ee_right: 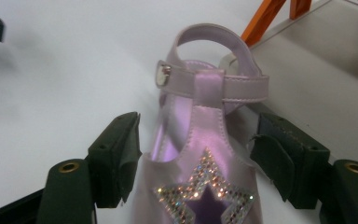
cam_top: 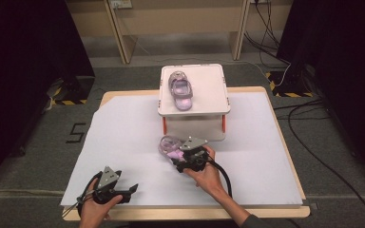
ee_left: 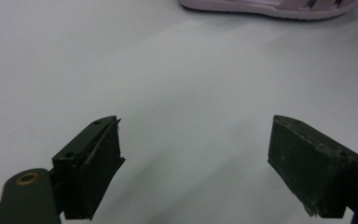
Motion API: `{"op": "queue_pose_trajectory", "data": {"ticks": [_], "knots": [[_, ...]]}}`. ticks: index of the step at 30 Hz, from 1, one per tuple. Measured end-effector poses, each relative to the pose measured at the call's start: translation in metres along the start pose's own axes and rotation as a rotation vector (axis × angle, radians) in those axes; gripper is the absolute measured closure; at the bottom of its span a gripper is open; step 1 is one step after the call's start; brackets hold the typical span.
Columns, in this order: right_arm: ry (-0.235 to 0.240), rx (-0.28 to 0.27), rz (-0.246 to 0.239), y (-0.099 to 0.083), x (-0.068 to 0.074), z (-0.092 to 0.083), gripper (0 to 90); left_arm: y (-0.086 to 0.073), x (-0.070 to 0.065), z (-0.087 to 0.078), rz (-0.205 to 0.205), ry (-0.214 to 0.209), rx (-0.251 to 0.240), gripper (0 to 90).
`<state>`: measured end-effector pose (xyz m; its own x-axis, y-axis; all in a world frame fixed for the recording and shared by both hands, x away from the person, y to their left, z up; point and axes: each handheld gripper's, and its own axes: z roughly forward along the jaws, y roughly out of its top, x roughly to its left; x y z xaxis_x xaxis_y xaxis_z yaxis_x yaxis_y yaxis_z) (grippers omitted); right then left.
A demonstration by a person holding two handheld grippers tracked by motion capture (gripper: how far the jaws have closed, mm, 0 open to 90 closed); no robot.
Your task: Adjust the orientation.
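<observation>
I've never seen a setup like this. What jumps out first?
A lilac child's sandal with a sparkly star sits between the open jaws of the right gripper. Its twin lies on a raised white tray at the table's far side, while the left gripper waits open near the front edge.

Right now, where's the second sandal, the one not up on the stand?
In the high view the sandal lies on the white table sheet just in front of the white stand, right of centre, with the right gripper straddling its toe end.
</observation>
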<state>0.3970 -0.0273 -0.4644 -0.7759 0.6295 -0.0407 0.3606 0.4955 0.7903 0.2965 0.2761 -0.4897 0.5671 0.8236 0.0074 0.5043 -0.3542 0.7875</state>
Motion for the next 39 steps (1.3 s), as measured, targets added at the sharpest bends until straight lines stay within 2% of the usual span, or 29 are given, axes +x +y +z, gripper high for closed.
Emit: {"op": "queue_pose_trajectory", "data": {"ticks": [2, 4, 5, 8, 9, 10, 12, 16, 18, 22, 25, 26, 29, 34, 39], "knots": [[-0.014, 0.011, -0.008, 0.001, 0.002, 0.005, 32.5, 0.0, 0.0, 0.0, 0.001, 0.0, 0.0, 16.5], [-0.065, 0.04, -0.032, 0.001, 0.005, 0.009, 32.6, 0.0, 0.0, -0.001, -0.001, 0.0, -0.002, 16.5], [-0.073, 0.044, -0.037, 0.001, 0.006, 0.01, 32.9, 0.0, 0.0, -0.001, -0.001, 0.0, -0.002, 16.5], [-0.081, 0.056, -0.03, 0.0, 0.007, 0.01, 34.4, 0.0, 0.0, -0.001, -0.002, -0.002, -0.003, 16.5], [-0.084, 0.057, -0.06, 0.0, 0.006, 0.009, 34.7, 0.0, 0.0, -0.001, -0.002, -0.002, -0.003, 16.5], [-0.084, 0.063, -0.061, 0.0, 0.007, 0.006, 34.7, 0.0, 0.0, -0.001, -0.002, -0.002, -0.003, 16.5], [-0.061, 0.076, -0.052, -0.003, 0.007, 0.002, 34.6, 0.0, 0.0, -0.001, -0.002, -0.002, -0.002, 16.5], [-0.063, 0.058, -0.095, -0.011, 0.004, -0.011, 33.7, 0.0, 0.0, -0.001, 0.001, -0.002, -0.001, 16.5], [-0.043, 0.035, -0.122, -0.016, 0.004, -0.018, 35.5, 0.0, 0.0, -0.001, 0.0, -0.003, -0.001, 16.5], [-0.035, 0.008, -0.113, -0.021, 0.002, -0.029, 34.6, 0.0, 0.0, -0.001, 0.0, -0.003, -0.001, 16.5], [-0.061, 0.002, -0.157, -0.022, 0.004, -0.031, 34.0, 0.0, -0.001, -0.001, 0.002, -0.002, 0.001, 16.5], [-0.067, 0.017, -0.167, -0.021, 0.005, -0.031, 31.1, 0.0, -0.001, 0.0, 0.002, -0.003, 0.002, 16.5], [-0.093, 0.018, -0.181, -0.021, 0.007, -0.03, 30.2, 0.0, -0.001, 0.0, 0.003, -0.003, 0.001, 16.6], [-0.086, 0.006, -0.141, -0.026, 0.001, -0.032, 28.4, 0.0, 0.0, -0.001, 0.001, -0.004, 0.0, 16.6], [-0.104, 0.013, -0.159, -0.03, 0.001, -0.038, 27.0, 0.0, -0.001, -0.001, 0.004, -0.006, 0.0, 16.7]]}}
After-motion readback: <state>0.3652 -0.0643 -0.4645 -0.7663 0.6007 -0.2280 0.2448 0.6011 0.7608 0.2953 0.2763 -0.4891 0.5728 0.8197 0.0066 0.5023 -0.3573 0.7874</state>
